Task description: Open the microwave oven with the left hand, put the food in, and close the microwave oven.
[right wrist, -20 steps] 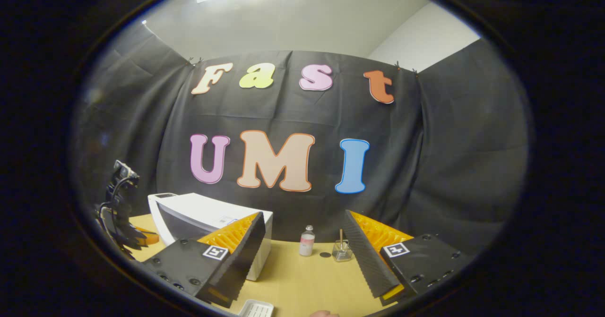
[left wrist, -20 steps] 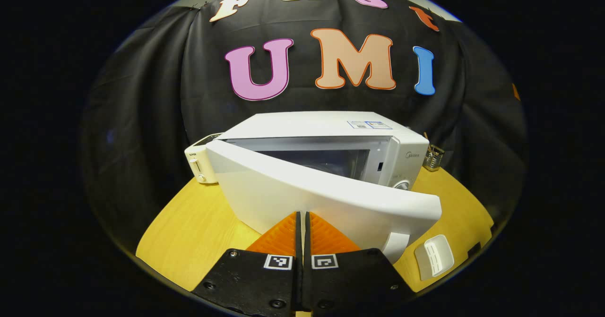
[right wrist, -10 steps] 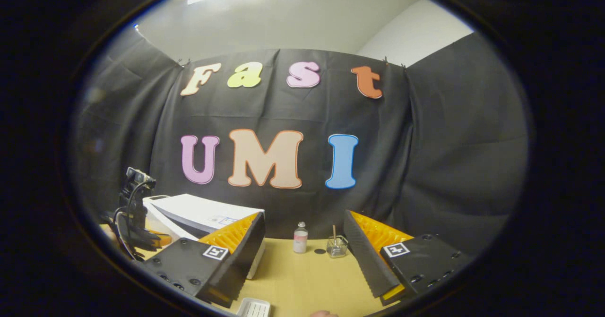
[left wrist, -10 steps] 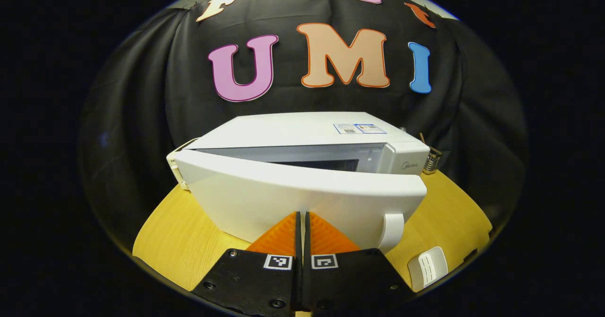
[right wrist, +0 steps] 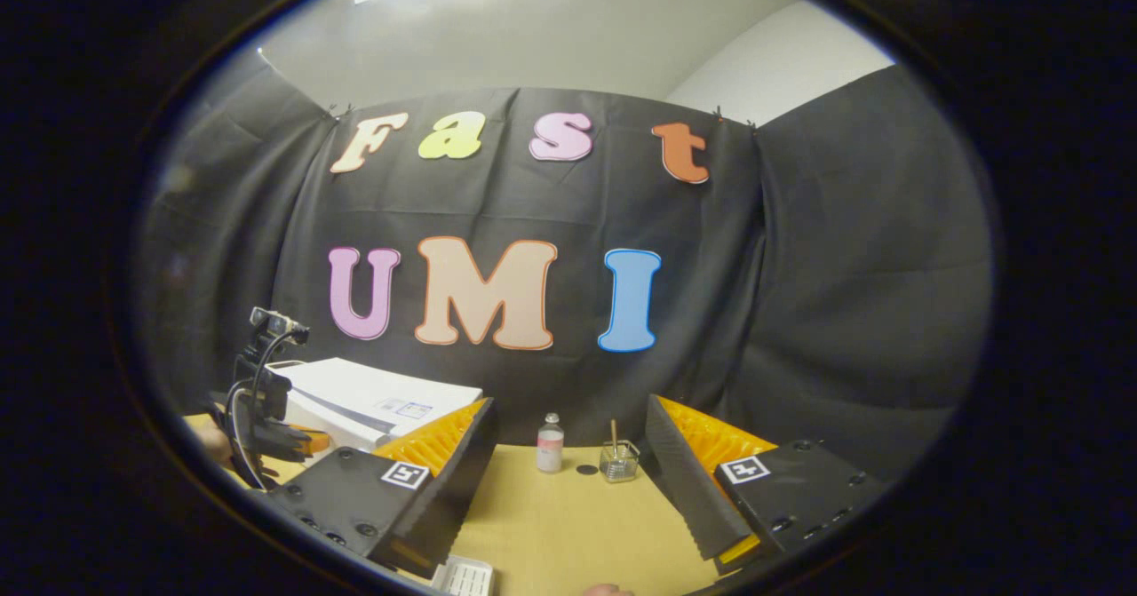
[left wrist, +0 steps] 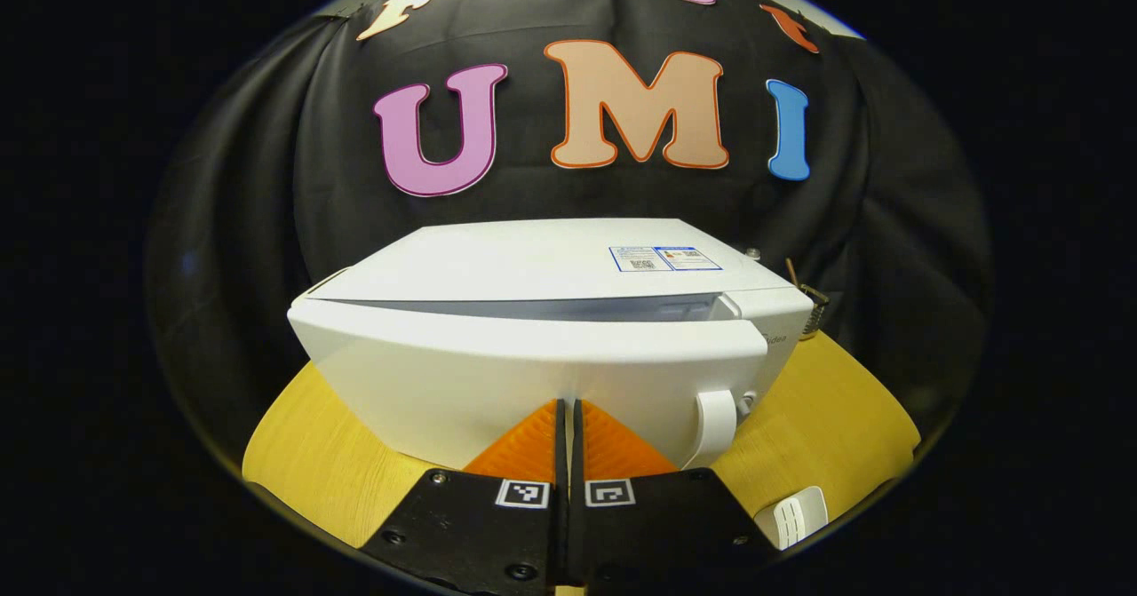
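The white microwave stands on the yellow table straight ahead in the left gripper view. Its door is almost against the body, with a thin gap left along the top. The door handle is at the right end. My left gripper is shut with nothing between its fingers, and its tips press on the lower middle of the door. The door hides the inside. In the right gripper view, the microwave sits at the left with the left gripper in front of it. My right gripper is open and empty above the table.
A small white ribbed tray lies near the table's front edge, right of the microwave, also seen as a tray. A small bottle and a glass jar with a stick stand at the back of the table.
The microwave door has swung from wide ajar to nearly closed with the left gripper pushing on it. The right gripper stayed open and drifted slightly.
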Available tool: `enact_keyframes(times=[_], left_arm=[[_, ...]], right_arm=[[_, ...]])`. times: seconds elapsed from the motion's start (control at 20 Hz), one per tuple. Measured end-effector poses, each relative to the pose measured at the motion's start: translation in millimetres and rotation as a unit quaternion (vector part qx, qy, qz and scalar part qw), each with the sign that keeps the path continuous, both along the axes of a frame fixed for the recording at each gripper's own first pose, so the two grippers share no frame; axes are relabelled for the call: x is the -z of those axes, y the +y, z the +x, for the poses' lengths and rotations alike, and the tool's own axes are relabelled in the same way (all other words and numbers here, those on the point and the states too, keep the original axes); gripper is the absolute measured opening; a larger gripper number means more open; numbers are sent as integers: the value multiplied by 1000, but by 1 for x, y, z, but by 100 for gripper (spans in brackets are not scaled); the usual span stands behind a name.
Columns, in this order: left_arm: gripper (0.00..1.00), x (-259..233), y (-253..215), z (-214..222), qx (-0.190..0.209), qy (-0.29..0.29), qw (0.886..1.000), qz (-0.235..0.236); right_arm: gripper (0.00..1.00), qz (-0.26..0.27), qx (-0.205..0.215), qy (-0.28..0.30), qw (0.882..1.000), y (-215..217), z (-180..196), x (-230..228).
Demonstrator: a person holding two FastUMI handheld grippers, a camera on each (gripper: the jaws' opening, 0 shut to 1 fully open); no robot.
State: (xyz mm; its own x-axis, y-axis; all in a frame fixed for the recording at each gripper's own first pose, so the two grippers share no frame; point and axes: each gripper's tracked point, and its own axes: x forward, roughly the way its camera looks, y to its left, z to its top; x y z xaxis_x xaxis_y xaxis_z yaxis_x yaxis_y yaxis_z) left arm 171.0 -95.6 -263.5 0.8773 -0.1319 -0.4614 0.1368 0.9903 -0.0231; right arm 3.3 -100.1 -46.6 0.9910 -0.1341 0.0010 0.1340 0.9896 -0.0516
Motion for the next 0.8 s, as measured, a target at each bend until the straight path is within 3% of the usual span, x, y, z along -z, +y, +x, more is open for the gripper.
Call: enact_keyframes(times=[0.1,0.15,0.2,0.25,0.8], left_arm=[[1,3,-2,3,0,2,1000,0],[1,3,-2,4,-1,2,1000,0],[0,3,-2,6,-1,3,1000,1],[1,4,-2,8,-3,2,1000,2],[0,-1,-3,27,-24,-4,1000,2]], right_arm=[[100,-3,1,0,1000,-1,1,0],[96,-5,2,1,1000,-1,1,1],[100,-5,2,1,1000,-1,1,1],[96,-3,1,1,1000,-1,1,1],[100,-3,4,6,1000,0,6,7]])
